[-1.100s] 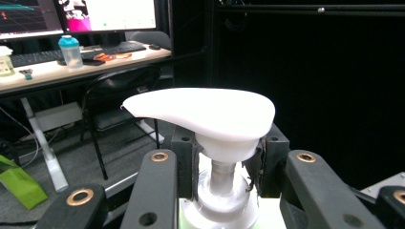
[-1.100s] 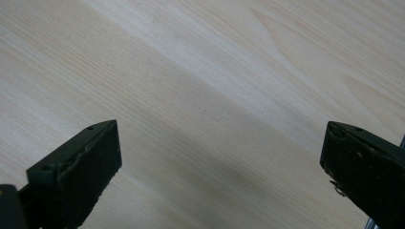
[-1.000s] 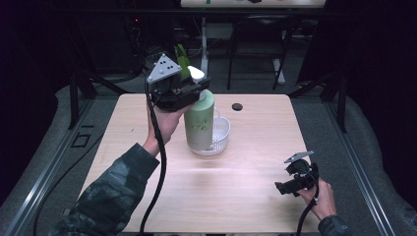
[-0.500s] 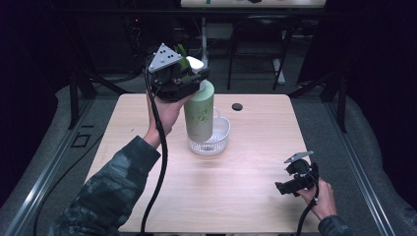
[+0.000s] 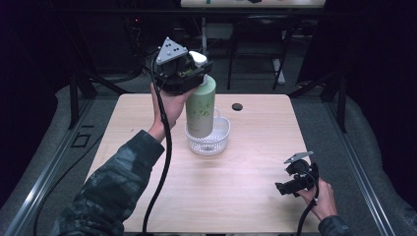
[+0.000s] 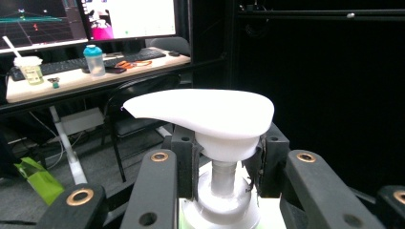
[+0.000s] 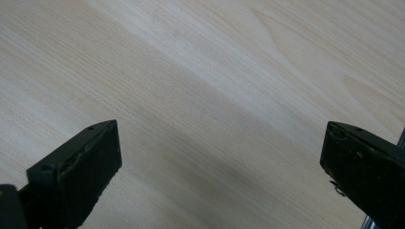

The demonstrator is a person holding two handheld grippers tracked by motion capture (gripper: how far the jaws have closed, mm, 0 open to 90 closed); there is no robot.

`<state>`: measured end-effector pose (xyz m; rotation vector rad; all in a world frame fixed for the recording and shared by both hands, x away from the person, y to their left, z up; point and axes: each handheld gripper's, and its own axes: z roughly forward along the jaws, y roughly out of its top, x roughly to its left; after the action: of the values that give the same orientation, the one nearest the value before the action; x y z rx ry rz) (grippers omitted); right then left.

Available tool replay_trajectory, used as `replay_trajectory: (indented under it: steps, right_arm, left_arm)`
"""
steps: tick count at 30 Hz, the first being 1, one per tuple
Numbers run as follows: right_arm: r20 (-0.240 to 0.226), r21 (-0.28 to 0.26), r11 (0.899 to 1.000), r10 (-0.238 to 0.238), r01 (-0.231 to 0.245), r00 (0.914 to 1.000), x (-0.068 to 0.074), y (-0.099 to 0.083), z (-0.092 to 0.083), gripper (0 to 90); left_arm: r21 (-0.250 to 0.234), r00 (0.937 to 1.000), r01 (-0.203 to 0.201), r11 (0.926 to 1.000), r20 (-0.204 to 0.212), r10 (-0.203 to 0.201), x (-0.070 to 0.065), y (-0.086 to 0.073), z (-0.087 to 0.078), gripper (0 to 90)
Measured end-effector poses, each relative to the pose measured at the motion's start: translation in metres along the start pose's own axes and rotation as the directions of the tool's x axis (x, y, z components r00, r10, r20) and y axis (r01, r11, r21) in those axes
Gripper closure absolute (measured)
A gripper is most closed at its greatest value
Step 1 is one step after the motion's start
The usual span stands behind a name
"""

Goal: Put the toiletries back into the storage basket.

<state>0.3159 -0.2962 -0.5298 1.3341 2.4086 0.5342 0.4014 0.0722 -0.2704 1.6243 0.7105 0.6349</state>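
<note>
Gripping the pump bottle (image 5: 200, 105) by its neck, left gripper (image 6: 224, 179) fingers clenched; the high view adds the white basket (image 5: 209, 140) beneath. Right gripper (image 7: 219, 157) hangs released over bare surface (image 7: 200, 71).

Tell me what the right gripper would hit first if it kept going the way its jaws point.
Most likely the bare wooden table: the right gripper has open jaws aimed at the tabletop with nothing between, though how near it is can't be judged.

The left gripper (image 5: 193, 78) lifted the green pump bottle (image 5: 200, 105) (clamped at its neck) slightly higher above the white basket (image 5: 209, 142).
</note>
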Motion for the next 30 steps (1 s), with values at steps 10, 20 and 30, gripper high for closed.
replay_trajectory:
  steps: [10, 20, 30]
  right_arm:
    - [0.0, 0.002, 1.0, 0.002, -0.002, 1.0, 0.0, 0.0, 0.0, 0.0]
    - [-0.001, 0.001, 1.0, 0.001, -0.001, 1.0, 0.001, 0.0, -0.001, 0.0]
    - [0.0, 0.004, 1.0, -0.002, 0.002, 1.0, 0.001, 0.001, 0.0, 0.0]
  left_arm:
    - [-0.004, 0.9999, 0.004, 1.0, -0.013, -0.004, 0.003, -0.001, 0.009, 67.8]
    - [0.0, 0.9992, 0.006, 1.0, -0.04, -0.006, 0.006, -0.001, 0.015, 67.8]
    - [-0.001, 0.998, 0.025, 0.9997, -0.058, -0.025, 0.01, 0.0, 0.021, 67.8]
